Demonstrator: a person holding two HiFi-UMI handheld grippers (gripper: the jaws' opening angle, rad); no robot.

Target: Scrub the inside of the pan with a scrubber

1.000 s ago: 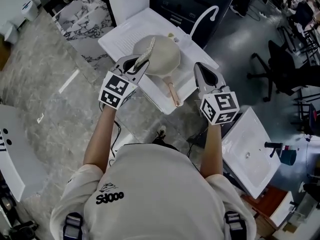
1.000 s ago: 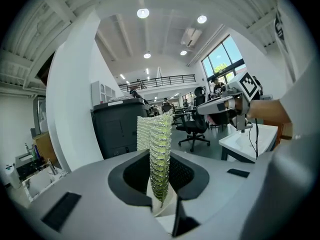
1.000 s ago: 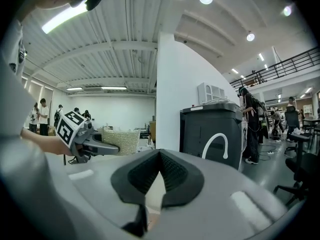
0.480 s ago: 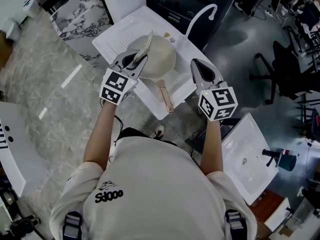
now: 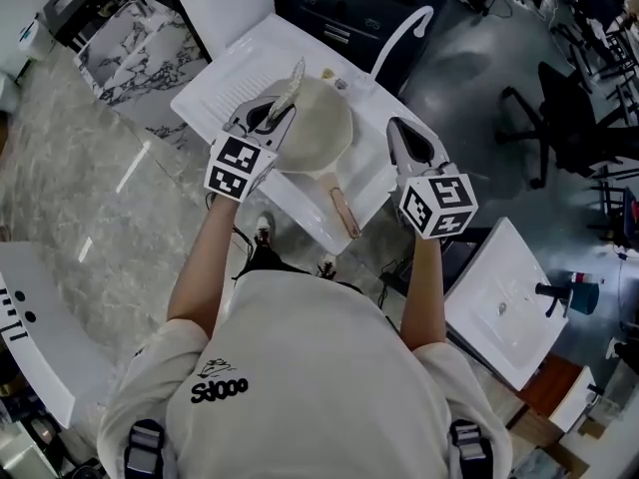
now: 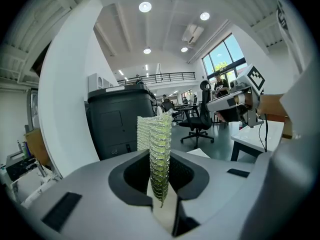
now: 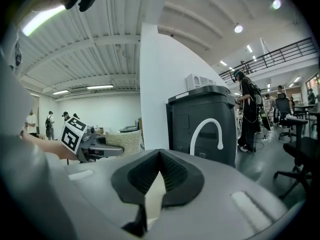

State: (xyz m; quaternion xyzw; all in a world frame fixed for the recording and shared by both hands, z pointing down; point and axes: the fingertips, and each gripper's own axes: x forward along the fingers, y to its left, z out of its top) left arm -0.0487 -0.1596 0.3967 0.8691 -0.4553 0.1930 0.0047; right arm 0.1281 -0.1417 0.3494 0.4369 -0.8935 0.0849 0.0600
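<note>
A cream pan (image 5: 321,133) with a copper-coloured handle (image 5: 343,214) lies in the white sink (image 5: 236,60). My left gripper (image 5: 278,118) hangs over the pan's left rim, shut on a pale green mesh scrubber (image 5: 293,86) that sticks up from its jaws. In the left gripper view the scrubber (image 6: 155,151) stands pinched in my left gripper (image 6: 161,203). My right gripper (image 5: 400,132) is held to the right of the pan, shut with nothing in it. The right gripper (image 7: 150,200) points level, away from the pan, and that view shows the scrubber (image 7: 123,142) at the left.
A white arched faucet (image 5: 399,34) rises at the sink's far edge, with a dark cabinet (image 5: 374,3) behind it. Marble slabs (image 5: 100,178) lie to the left, and another white basin (image 5: 504,302) to the right. An office chair (image 5: 559,128) stands at far right.
The head view has shifted slightly. The left gripper stays over the pan's left rim with the scrubber, now held more upright. The right gripper stays beside the pan, still shut.
</note>
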